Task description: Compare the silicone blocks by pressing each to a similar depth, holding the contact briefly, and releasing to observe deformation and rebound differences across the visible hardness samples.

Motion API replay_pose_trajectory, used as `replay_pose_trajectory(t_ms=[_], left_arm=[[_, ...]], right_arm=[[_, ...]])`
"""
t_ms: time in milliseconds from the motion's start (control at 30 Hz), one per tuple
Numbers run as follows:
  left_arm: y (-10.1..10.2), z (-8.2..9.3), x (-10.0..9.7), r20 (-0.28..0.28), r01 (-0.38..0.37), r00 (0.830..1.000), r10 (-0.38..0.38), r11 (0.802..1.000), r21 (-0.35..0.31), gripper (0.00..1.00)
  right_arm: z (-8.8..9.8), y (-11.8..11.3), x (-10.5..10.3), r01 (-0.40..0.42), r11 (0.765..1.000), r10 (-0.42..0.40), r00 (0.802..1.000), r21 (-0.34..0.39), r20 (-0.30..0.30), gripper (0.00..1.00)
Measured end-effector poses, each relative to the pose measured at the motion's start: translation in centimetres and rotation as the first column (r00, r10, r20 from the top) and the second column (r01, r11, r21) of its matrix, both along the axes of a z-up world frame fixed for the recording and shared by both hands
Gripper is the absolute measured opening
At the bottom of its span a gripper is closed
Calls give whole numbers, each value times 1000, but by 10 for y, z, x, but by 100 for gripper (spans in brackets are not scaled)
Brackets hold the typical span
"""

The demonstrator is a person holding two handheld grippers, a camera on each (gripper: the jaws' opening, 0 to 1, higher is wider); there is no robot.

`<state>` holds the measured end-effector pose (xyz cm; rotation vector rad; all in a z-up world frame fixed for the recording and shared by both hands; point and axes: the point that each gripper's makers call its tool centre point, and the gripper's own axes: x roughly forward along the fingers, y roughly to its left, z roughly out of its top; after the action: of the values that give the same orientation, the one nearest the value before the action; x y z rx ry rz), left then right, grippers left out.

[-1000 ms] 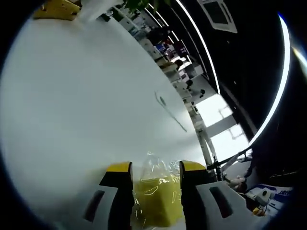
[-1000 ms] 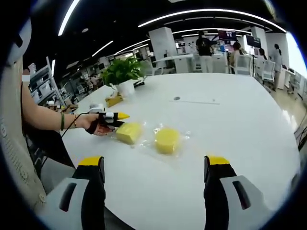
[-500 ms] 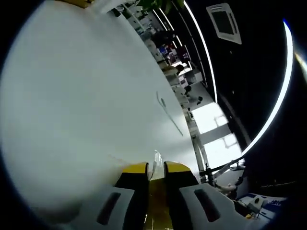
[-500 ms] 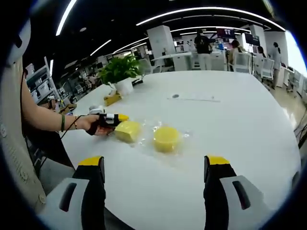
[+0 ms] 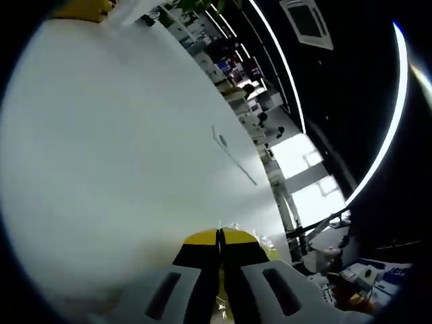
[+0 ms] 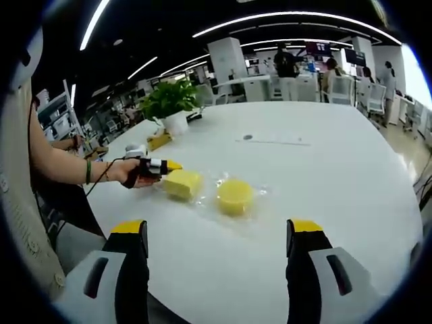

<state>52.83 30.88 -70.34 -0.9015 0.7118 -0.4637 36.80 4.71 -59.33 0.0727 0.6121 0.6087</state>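
**Two yellow blocks on white table; left tongs at the square one**

- Left tongs (image 5: 218,237): in the left gripper view the two yellow-tipped jaws stand almost together, only a thin slit between the tips. A sliver of yellow and some crinkled clear wrap (image 5: 246,233) show at the tips; whether the jaws actually pinch the block cannot be told from this view. In the right gripper view the same tool sits at 9 o'clock, held in a hand (image 6: 128,172), its yellow tip touching the left edge of the square block.
- Right tongs (image 6: 214,233): jaws spread wide apart at the bottom of the right gripper view, nothing between them, hanging above the table near its close edge.
- Square block (image 6: 182,183): yellow, in clear wrap, lying flat on the table, at about 10 o'clock from the view's centre.
- Round block (image 6: 234,196): yellow, in clear wrap, lying flat just beside the square one on its right, apart from both tools.
- Table (image 6: 324,175): white, broad, glossy.
- Potted plant (image 6: 169,101): green leaves in a white pot, at 11 o'clock on the far side of the table, well apart from the blocks.
- Small yellow object (image 6: 159,140): near the pot; too small to identify.
- Person: bare forearm with a wristband (image 6: 88,171) at 9 o'clock.
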Motion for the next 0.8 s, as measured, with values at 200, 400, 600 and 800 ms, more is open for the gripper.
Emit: replay_pose_trajectory(t_ms=[200,400,600,800], left_arm=[[3,9,9,94,90,989,-110,976,198,0],[-8,30,7,188,125,960,-206,919,373,0],[-27,57,-4,251,137,927,-277,877,461,0],[-43,80,-19,302,144,878,-372,806,575,0]], right_arm=[[6,2,-3,-5,1000,5,1000,7,18,78],[13,1,-7,-4,1000,3,999,17,39,78],[21,-1,-13,-4,1000,2,998,28,64,78],[26,0,-18,-15,999,11,996,40,85,77]])
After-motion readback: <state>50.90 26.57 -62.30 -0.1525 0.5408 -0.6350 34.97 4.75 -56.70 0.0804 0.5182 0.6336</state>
